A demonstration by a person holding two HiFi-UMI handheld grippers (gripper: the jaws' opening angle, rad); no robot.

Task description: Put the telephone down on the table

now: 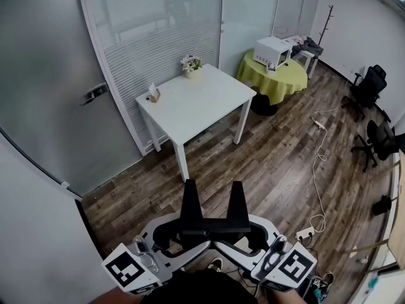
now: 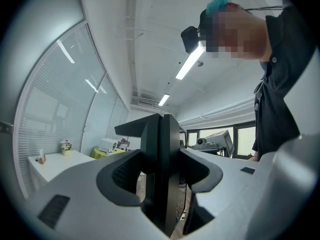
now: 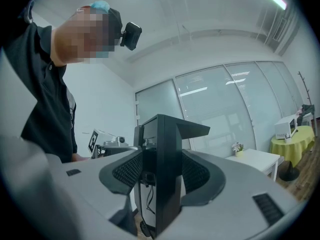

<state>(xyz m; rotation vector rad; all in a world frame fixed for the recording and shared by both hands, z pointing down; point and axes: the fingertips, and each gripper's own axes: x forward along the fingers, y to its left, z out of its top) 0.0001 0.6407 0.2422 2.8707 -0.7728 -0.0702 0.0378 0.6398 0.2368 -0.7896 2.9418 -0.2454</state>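
No telephone shows in any view. The white square table (image 1: 193,103) stands on the wooden floor ahead, well beyond both grippers. My left gripper (image 1: 192,196) and right gripper (image 1: 237,196) are held low and close to the person's body, side by side, pointing toward the table. In the left gripper view the left gripper (image 2: 161,129) has its black jaws pressed together with nothing between them. The right gripper (image 3: 160,130) looks the same in its own view, shut and empty. The person holding them leans over both cameras.
On the table sit a small flower pot (image 1: 190,65) and a little holder (image 1: 154,95). Behind it are a round table with a yellow-green cloth (image 1: 273,78) and a white appliance (image 1: 272,52). Office chairs (image 1: 369,84) stand at the right; a cable and power strip (image 1: 319,160) lie on the floor.
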